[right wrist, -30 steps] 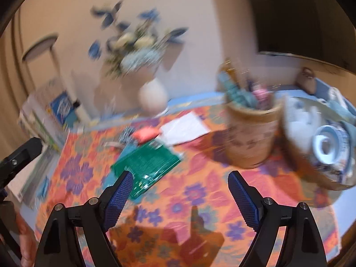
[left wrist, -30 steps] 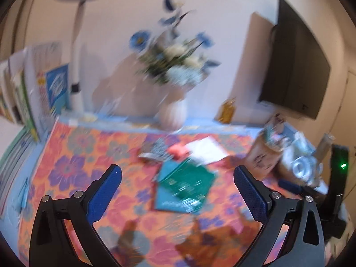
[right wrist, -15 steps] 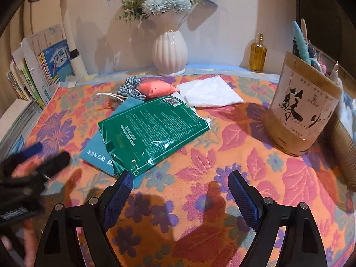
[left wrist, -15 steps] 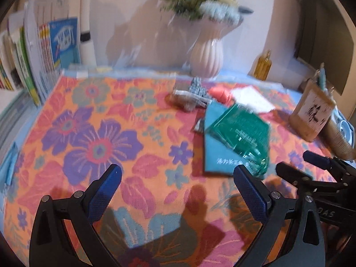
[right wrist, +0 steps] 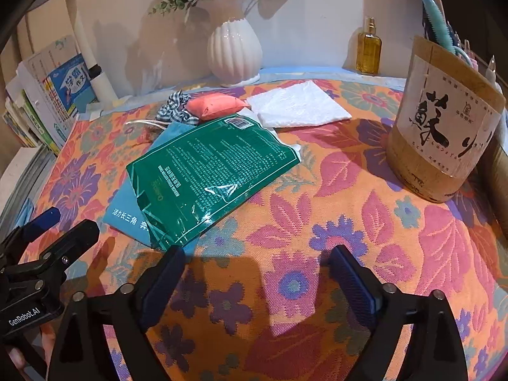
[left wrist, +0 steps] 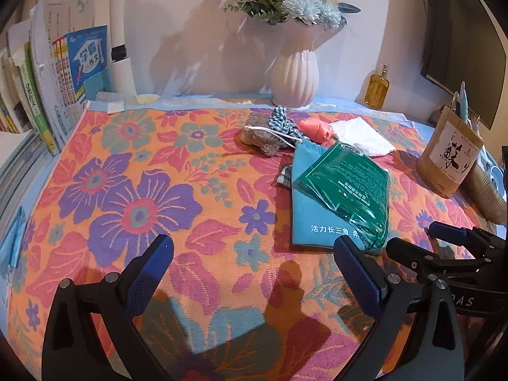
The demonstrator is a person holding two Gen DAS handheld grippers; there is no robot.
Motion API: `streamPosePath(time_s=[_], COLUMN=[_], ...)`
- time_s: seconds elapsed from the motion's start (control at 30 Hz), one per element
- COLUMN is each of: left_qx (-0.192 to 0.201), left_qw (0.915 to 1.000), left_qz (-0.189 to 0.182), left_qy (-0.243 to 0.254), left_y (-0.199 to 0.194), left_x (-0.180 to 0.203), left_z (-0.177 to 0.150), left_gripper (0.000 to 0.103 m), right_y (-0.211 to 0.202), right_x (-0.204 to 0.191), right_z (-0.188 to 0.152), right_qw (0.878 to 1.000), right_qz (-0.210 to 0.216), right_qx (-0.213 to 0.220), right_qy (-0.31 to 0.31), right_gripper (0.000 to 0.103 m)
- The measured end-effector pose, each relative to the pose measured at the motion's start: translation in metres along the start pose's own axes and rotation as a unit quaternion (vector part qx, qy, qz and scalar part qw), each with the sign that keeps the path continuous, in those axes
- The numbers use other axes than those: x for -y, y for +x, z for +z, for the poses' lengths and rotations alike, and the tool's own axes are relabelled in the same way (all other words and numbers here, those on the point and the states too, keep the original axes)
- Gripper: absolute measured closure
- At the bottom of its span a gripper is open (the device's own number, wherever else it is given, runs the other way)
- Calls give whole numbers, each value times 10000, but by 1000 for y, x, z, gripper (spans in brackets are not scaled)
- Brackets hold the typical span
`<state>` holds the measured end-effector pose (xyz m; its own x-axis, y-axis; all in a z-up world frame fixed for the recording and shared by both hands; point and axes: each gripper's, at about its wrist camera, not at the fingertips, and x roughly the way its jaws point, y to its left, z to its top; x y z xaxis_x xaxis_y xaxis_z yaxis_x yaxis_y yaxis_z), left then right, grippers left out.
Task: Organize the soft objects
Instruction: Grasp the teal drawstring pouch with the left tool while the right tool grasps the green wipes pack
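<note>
1. Nearest, the left gripper (left wrist: 254, 263) stands wide apart and empty over the floral cloth (left wrist: 133, 171); the right gripper (right wrist: 255, 270) is opening, nothing between its jaws.
2. Farther, mid-table, the green packet (right wrist: 203, 171) lies on a blue pouch (left wrist: 304, 209).
3. Beyond, a pink plush (right wrist: 216, 106) and white cloth (right wrist: 298, 104) lie near the vase (right wrist: 235, 50).

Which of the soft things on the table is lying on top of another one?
The shiny green packet: it rests on the flat teal pouch, covering most of it. The white cloth lies flat on the tablecloth.

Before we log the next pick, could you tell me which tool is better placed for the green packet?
Probably the right tool: the green packet lies just ahead of its opening, empty jaws.
</note>
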<state>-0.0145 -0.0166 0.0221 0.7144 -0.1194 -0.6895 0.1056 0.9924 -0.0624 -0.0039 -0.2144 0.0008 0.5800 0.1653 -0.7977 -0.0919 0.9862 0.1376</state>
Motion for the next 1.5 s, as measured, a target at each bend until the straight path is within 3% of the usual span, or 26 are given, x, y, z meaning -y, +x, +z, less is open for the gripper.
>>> streamPosePath(time_s=[0.43,0.53,0.7,0.83,0.9,1.03,1.27,1.5], left_qx=[43,239,268,291,342,286,151,95], left_qw=[10000,9993,9967,9951,9937,9905,9886,9897], left_qz=[13,35,-168,-273,-234,-536,-689,-670], left_qy=[-79,-301,-746,-903,-1038,-1234,-1328,-1263], left_y=[0,-6,-6,-7,-9,-6,-1,1], left_x=[-3,-11,-29,-33,-38,-46,-49,-48], left_z=[0,0,1,0,0,0,0,1], left_gripper=[2,2,2,2,3,2,2,2], right_y=[3,-11,-14,1,11,27,34,26], right_x=[-3,3,-10,-42,-51,-58,-60,-37], right_z=[0,1,20,40,45,47,44,36], right_qw=[9999,9994,9990,9997,9997,10000,9996,9994], right_qz=[-80,-99,255,16,103,-1,-185,-134], right_qx=[-55,308,335,185,131,38,91,129], right_qy=[-63,109,134,-178,-150,-56,-173,294], right_gripper=[10,10,10,10,10,10,11,30])
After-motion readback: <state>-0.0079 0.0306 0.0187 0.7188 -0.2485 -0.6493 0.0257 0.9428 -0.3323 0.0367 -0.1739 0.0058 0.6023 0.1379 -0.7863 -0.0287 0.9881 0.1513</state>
